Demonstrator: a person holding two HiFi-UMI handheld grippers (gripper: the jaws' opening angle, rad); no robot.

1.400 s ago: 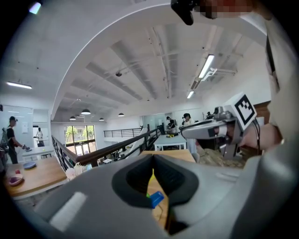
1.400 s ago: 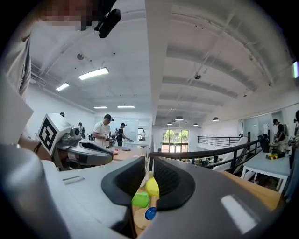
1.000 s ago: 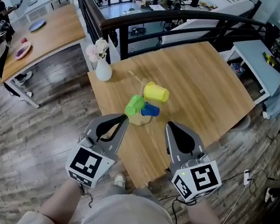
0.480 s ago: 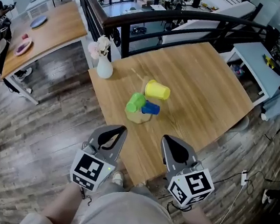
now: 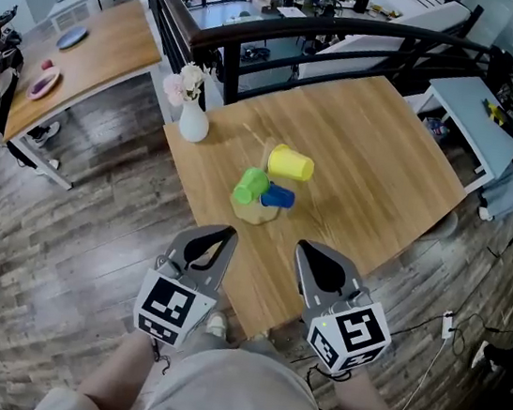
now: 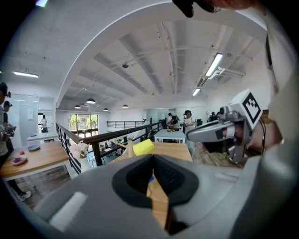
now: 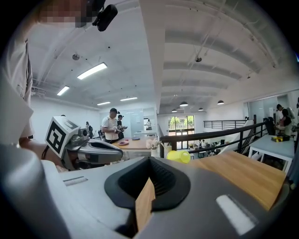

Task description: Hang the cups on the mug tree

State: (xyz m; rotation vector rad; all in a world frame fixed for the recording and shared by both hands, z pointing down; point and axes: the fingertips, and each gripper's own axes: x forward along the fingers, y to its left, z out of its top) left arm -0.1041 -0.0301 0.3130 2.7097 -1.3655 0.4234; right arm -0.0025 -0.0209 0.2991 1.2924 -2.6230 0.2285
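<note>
A wooden mug tree (image 5: 257, 211) stands near the middle of the wooden table (image 5: 384, 170). A yellow cup (image 5: 290, 163), a green cup (image 5: 249, 187) and a blue cup (image 5: 277, 196) hang on it. In both gripper views the yellow cup (image 6: 143, 147) (image 7: 179, 156) shows above the jaws. My left gripper (image 5: 225, 236) and right gripper (image 5: 305, 250) are both shut and empty. They are held side by side at the table's near edge, short of the tree and apart from it.
A white vase with flowers (image 5: 191, 114) stands at the table's far left corner. A black railing (image 5: 337, 35) runs behind the table. Another wooden table (image 5: 78, 61) with plates is at far left, a pale blue table (image 5: 469, 111) at right. People are in the background.
Both grippers have come down and back a little toward the near table edge and stay shut. The cups and the tree have not moved.
</note>
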